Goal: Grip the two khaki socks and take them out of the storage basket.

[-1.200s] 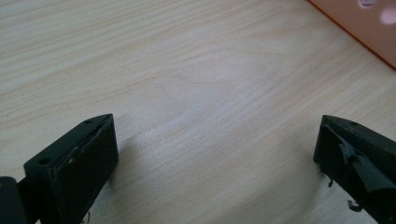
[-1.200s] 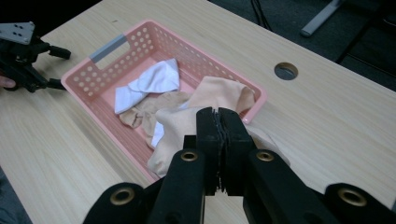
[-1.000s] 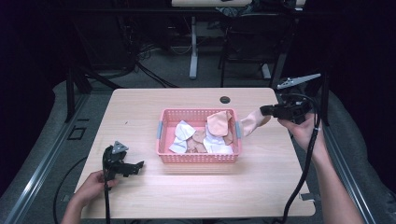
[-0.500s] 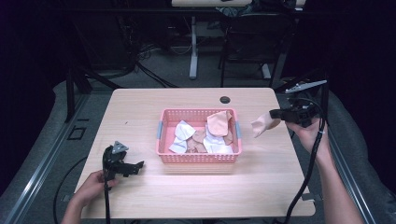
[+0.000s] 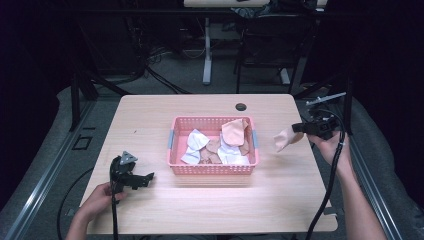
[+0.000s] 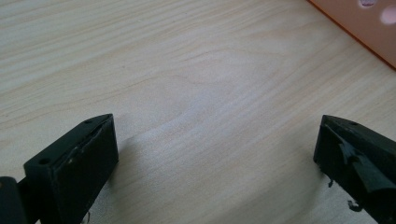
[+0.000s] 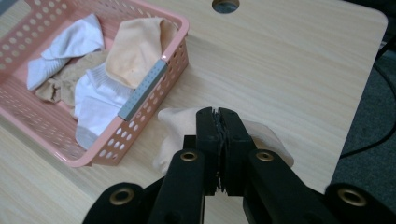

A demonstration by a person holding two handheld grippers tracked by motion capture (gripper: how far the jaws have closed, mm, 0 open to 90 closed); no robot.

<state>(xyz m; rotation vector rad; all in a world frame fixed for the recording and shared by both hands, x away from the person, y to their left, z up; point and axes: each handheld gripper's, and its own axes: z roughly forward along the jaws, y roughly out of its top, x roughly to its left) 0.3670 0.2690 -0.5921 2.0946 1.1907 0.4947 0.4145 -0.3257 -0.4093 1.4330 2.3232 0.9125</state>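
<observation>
Work in hand: a peach sock (image 5: 283, 140) is being carried by the right gripper (image 5: 300, 128) over the counter (image 5: 210, 205), to the right of the pink basket (image 5: 175, 164).
Right gripper: its jaws are being kept pressed together on the peach sock (image 7: 177, 122); in the right gripper view the fabric is bulging out on both sides of the jaws.
Sock position: it is being held just right of the basket's right wall, apart from it, low over the bare wood.
Left gripper (image 5: 145, 178): it is being rested on the near left part of the counter, jaws standing wide apart with nothing between them.
Basket content: white, tan and another peach sock (image 5: 234, 131) are being kept inside; that one is lying over the far right rim.
Risk 1: only a small fold seems to be pinched, so the sock is possibly being lost early if the hand is swung.
Risk 2: the hanging end is probably being dragged on the wood, so the sock may land crumpled.
Risk 3: the basket may be getting pushed if the hand drifts left.
</observation>
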